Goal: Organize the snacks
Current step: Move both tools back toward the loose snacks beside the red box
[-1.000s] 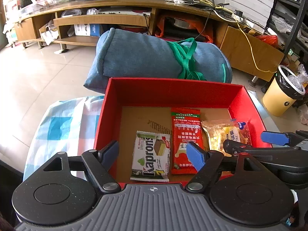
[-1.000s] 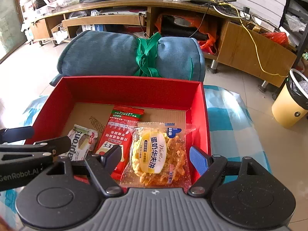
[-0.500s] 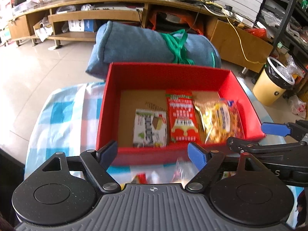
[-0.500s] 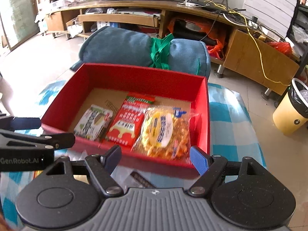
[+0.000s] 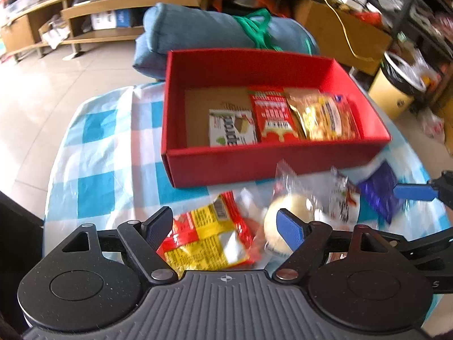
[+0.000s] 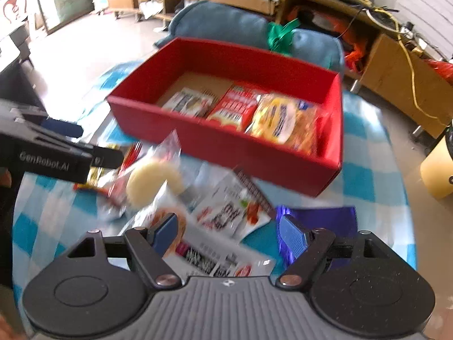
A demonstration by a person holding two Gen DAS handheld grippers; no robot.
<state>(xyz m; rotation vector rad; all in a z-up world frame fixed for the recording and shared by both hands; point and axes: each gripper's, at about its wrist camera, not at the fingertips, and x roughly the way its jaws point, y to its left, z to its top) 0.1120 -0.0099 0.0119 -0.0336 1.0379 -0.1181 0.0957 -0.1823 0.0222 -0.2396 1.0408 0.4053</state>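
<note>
Both hand-held grippers, left (image 5: 225,228) and right (image 6: 228,233), are spread and empty. Ahead of them the red box (image 5: 254,167) holds three glossy packets in a row; more lie loose just below their fingertips.

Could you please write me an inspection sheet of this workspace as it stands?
Surface: table under a blue and white checked cloth.
Job's things: red box holding three packets side by side: a white wafer pack, a red packet, a yellow packet. Loose in front of the box: a red and yellow packet, a round pale bun in clear wrap, a white printed packet, a purple packet.
Clutter: nothing seen.
Grippers: left gripper open above the loose packets; right gripper open, holding nothing.
Cables: yellow cable over the cabinet.
Surroundings: rolled blue cushion, wooden shelf unit, yellow bin.
</note>
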